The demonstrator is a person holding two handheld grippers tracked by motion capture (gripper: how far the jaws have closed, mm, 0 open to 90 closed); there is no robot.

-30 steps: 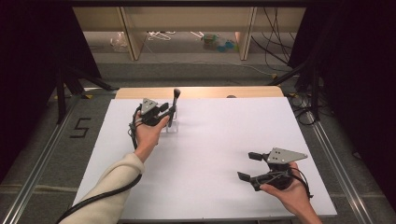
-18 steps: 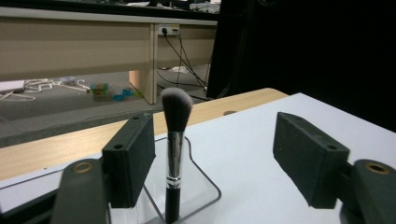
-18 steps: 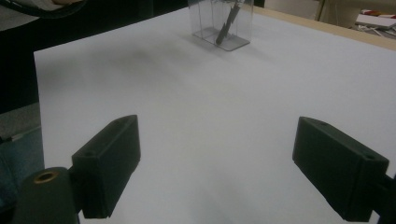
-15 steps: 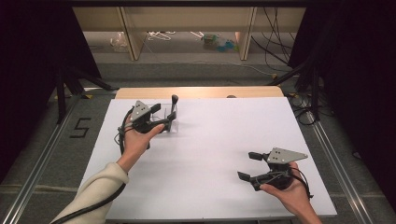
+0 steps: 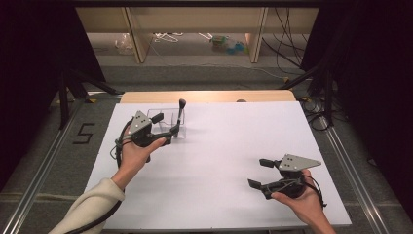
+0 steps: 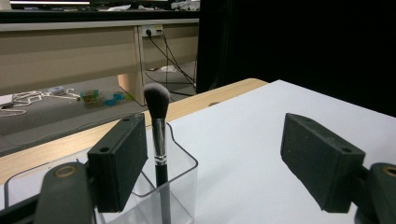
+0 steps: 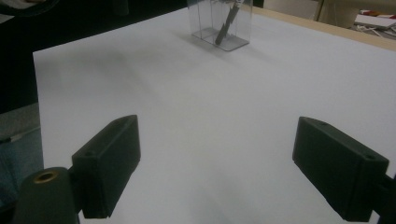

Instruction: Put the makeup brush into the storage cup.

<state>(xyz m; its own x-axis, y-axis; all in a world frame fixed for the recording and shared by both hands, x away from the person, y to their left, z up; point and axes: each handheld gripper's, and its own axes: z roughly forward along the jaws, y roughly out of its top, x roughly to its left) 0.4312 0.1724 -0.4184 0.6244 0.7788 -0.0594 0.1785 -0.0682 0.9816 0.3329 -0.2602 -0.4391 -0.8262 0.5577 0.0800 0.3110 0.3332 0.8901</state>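
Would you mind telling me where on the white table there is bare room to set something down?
The widest free patch on the white table lies between the left gripper and the right gripper, running to the far right corner. It is crowded only far left, around the clear holder with the makeup brush.

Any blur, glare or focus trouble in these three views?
High view: white table evenly lit, surroundings dark, slightly soft. Left gripper view: makeup brush fairly sharp, near jaws soft; clear holder hard to trace against the table. Right gripper view: dim, bluish, jaws blurred, holder cropped at the top edge.
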